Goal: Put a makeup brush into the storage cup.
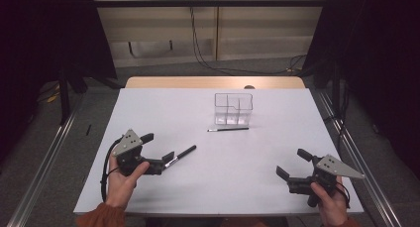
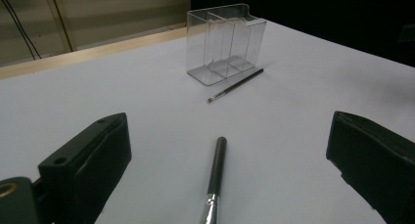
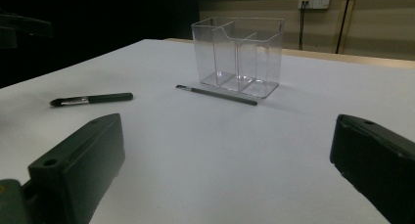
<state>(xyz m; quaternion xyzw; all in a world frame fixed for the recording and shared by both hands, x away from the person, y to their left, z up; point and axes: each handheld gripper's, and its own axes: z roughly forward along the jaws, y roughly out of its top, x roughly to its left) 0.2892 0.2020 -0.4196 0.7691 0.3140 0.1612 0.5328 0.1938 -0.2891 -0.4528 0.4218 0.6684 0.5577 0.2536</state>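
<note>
Your left gripper (image 1: 157, 146) sits at about 8 o'clock on the white table (image 1: 267, 152), jaws spread wide, with the thicker black makeup brush (image 2: 214, 180) lying between them and flat on the surface. Neither jaw touches it yet. The handle points away toward 1 o'clock, at the clear acrylic organizer (image 1: 233, 108); the silver ferrule end runs back toward your palm.

To take it well, lower the jaws until they straddle the handle just above the ferrule, keep the brush centred between them, and close squarely across it, not along it. A round handle will roll, so I would close slowly and lift only once both jaws bear on it.

Your right gripper (image 1: 292, 165) rests at 4 o'clock, also wide open and holding nothing, well apart from everything.

The thin liner brush (image 1: 228, 130) lies just in front of the organizer, crosswise, at roughly 12 o'clock from table centre.

Hard to judge: the bristle end of the thicker brush is cut off at the bottom of the left gripper view and hidden behind the gripper from above. The organizer's dividers blur together through the clear walls, so the compartment count is uncertain.
</note>
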